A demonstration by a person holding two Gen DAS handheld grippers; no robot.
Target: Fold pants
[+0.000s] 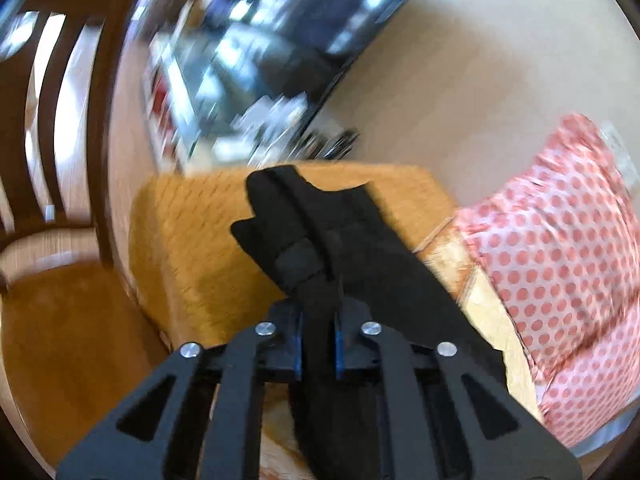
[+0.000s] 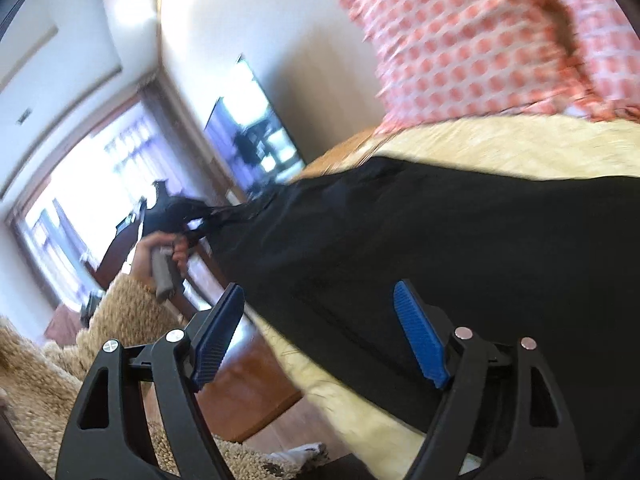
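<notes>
The black pants (image 2: 440, 248) lie stretched across a pale yellow cover (image 2: 500, 144). In the left wrist view my left gripper (image 1: 318, 340) is shut on a bunched part of the black pants (image 1: 320, 232), which hang over an orange cushion (image 1: 192, 240). My right gripper (image 2: 320, 336) is open, its blue pads (image 2: 420, 336) spread wide above the pants and holding nothing. In the right wrist view the left gripper (image 2: 188, 216) shows far off, held by a hand (image 2: 160, 248), pulling the pants' end up.
A pink polka-dot pillow (image 1: 560, 248) lies at the right, and it also shows in the right wrist view (image 2: 480, 40). A dark wooden chair (image 1: 60, 160) stands at the left. A shaggy tan rug (image 2: 120, 320) lies below. A wall-mounted screen (image 2: 256, 132) hangs behind.
</notes>
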